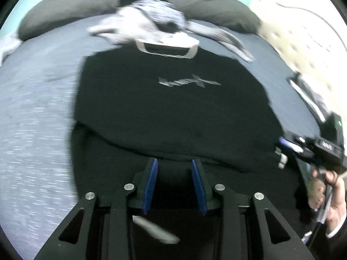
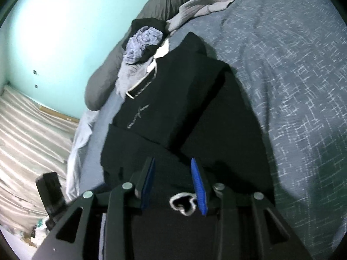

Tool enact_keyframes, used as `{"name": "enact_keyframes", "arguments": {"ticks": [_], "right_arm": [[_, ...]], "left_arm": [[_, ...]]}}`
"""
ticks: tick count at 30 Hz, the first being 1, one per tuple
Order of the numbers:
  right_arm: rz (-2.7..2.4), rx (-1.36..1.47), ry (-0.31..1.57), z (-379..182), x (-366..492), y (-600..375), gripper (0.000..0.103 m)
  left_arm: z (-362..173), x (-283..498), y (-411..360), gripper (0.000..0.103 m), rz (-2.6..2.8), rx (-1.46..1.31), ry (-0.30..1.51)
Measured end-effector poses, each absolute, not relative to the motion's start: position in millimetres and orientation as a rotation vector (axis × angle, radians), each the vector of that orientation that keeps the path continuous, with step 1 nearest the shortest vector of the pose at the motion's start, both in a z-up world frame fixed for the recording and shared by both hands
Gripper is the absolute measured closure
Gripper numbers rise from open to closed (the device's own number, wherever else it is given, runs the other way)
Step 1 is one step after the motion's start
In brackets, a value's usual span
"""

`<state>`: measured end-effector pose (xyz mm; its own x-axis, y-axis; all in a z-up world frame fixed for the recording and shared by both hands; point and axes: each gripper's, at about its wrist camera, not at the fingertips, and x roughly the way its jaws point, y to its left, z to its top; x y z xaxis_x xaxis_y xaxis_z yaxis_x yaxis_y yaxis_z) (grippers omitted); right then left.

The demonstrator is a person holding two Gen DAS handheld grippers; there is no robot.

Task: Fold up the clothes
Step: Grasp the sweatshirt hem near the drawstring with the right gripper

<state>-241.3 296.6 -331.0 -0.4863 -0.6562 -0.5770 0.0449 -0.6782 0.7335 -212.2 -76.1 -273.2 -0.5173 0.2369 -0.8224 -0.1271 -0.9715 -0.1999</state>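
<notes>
A black T-shirt with a grey chest logo and a pale collar lies on the bed, its sides folded inward. My left gripper hovers over the shirt's near hem, blue pads apart with nothing pinched. In the right wrist view the same shirt stretches away with its collar at the far end. My right gripper stands open over the shirt's near edge, and a white cord loop lies near its base. A hand holds the right gripper at the shirt's right side.
A heap of grey and white clothes sits beyond the collar, against dark pillows. The blue-grey patterned bedcover spreads around the shirt. A grey sleeve trails from the heap. Striped floor and a black object lie beside the bed.
</notes>
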Motion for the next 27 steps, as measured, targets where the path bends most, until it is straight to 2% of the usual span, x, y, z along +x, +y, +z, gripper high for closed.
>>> {"name": "enact_keyframes", "arguments": {"ticks": [5,9,16,18,19,20,27], "right_arm": [[-2.215,1.283,-0.945,-337,-246,305,0.063],[-2.239,1.324,-0.885,-338,-247,301,0.063],[-2.167,1.191,-0.856,-319,-240,286,0.063],[-2.146,1.191,-0.83,-318,-240,279,0.067],[-2.146,1.209,-0.818,-321,-240,276,0.076],[-2.142,1.23,-0.806,-324,-240,273,0.08],[-2.09,1.405,-0.631,-339,-234,246,0.085]], "left_arm": [[-278,-218,-118,0.066,2.636,-1.442,-0.221],[-283,-218,-128,0.067,2.647,-1.454,-0.254],[-288,-220,-138,0.066,2.662,-1.464,-0.297],[-288,-222,-142,0.066,2.672,-1.466,-0.319],[-287,-222,-145,0.066,2.677,-1.465,-0.331],[-286,-222,-147,0.066,2.683,-1.465,-0.341],[-274,-221,-155,0.066,2.708,-1.45,-0.338]]}}
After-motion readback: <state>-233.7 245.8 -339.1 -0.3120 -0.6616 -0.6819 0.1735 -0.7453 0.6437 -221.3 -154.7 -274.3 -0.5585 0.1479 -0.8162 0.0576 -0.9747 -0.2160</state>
